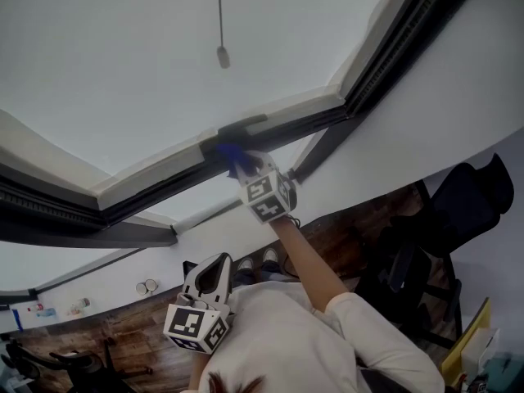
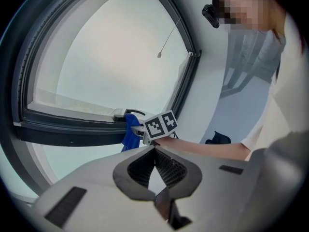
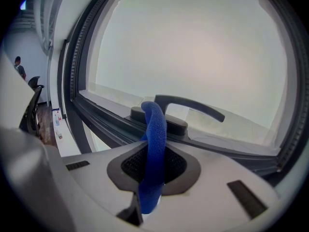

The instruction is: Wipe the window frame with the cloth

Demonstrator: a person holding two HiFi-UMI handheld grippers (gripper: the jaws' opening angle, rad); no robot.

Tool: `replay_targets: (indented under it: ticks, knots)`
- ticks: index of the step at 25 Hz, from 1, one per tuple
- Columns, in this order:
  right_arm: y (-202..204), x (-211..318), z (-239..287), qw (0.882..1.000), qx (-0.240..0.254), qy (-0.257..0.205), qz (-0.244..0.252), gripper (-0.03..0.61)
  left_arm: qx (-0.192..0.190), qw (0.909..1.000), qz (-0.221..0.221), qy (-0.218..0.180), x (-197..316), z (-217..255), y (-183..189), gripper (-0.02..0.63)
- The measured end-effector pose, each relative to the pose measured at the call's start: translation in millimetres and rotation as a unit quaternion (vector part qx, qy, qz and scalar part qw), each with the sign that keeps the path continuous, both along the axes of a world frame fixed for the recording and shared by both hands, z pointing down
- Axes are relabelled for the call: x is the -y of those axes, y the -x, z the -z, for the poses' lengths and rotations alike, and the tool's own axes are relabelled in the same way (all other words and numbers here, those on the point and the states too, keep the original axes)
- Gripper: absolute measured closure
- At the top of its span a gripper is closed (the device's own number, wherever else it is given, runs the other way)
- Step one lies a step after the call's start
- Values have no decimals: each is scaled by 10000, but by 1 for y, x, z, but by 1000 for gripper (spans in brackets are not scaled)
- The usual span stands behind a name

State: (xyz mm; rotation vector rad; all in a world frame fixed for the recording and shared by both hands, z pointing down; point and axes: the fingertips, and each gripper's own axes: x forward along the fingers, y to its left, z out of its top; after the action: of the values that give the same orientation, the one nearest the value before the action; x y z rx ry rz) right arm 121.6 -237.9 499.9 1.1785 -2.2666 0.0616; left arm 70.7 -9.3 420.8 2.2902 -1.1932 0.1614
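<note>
In the head view my right gripper point(image 1: 244, 169) is raised to the dark window frame point(image 1: 164, 178) and shut on a blue cloth point(image 1: 233, 155). The cloth is pressed against the frame just under the window handle point(image 1: 244, 125). In the right gripper view the cloth point(image 3: 154, 144) stands up between the jaws of the gripper point(image 3: 154, 151), its top touching the base of the handle point(image 3: 193, 106). My left gripper point(image 1: 214, 264) hangs low by my chest, shut and holding nothing. The left gripper view shows that gripper point(image 2: 154, 151) pointing toward the cloth point(image 2: 129, 132) from a distance.
A blind cord pull point(image 1: 223, 56) hangs in front of the glass. A black office chair point(image 1: 458, 211) stands on the wooden floor at right. Small bottles point(image 1: 78, 305) stand below the window at left. White wall point(image 1: 458, 97) flanks the frame.
</note>
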Motion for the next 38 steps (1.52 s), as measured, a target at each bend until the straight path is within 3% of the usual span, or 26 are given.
replay_targets:
  ticks: [11, 38]
  knots:
    - [-8, 2, 0, 9997, 36, -15, -254, 531, 76, 9994, -326, -18, -5, -1, 0, 604]
    - [-13, 3, -3, 9953, 239, 27, -940, 531, 229, 9985, -468, -168, -24, -1, 57, 604]
